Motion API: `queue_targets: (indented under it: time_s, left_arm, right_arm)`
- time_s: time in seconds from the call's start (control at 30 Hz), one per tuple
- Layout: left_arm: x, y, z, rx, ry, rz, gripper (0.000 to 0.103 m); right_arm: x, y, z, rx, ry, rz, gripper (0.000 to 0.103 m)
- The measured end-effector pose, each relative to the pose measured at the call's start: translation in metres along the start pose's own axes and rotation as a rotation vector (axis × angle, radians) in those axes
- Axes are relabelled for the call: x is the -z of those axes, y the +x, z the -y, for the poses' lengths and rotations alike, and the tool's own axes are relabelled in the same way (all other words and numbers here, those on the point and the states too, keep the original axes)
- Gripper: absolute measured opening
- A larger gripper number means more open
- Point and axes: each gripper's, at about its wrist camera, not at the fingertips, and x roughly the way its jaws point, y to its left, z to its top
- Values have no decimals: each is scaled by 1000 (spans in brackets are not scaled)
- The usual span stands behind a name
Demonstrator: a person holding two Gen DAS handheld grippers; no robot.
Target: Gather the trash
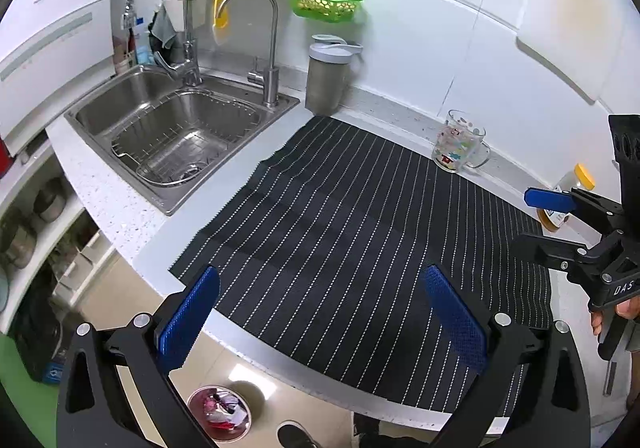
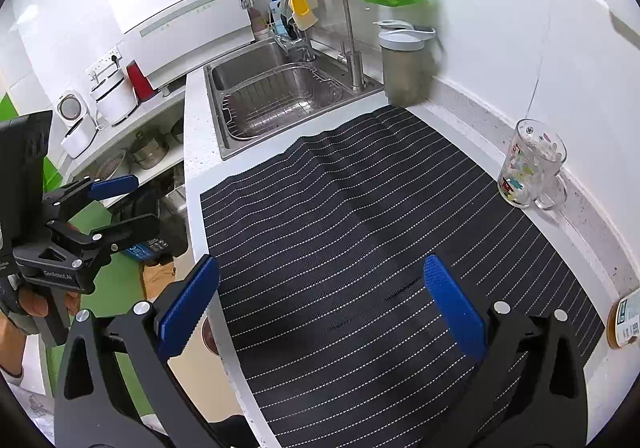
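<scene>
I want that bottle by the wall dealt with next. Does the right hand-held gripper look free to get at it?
Probably yes. The right hand-held gripper is open and holds nothing, and the yellow-capped bottle lies at the striped mat's right edge, with nothing visible between them. The glass mug stands farther back.

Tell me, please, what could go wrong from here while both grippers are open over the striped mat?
The glass mug stands at the mat's far edge by the wall; a sweeping right gripper might tip it. The bin sits on the floor below the counter edge, so trash released by the left gripper might miss it.
</scene>
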Motion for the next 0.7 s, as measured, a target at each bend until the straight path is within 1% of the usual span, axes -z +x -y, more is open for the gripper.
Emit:
queue_targets:
  time_s: [0.07,0.2,0.33,0.5,0.7]
  left_arm:
    - [-1,2,-1,-1,-3,-6,98]
    - [-4,3,0,-43,2,-6,98]
    - [-5,3,1,-67,13,4,98]
    - [-7,2,2,-58,5,19,98]
    - [-9,3,-1,-38,-14,18,98]
  right_arm:
    - [-1,1,0,-2,0,-1,100]
    - [-2,2,1,-3,1,-3,100]
    - [-2,1,1,-3,3,-2,100]
    - [-5,3,3,-6,1,-1,100]
    - [-5,4,4,-8,-3,0,100]
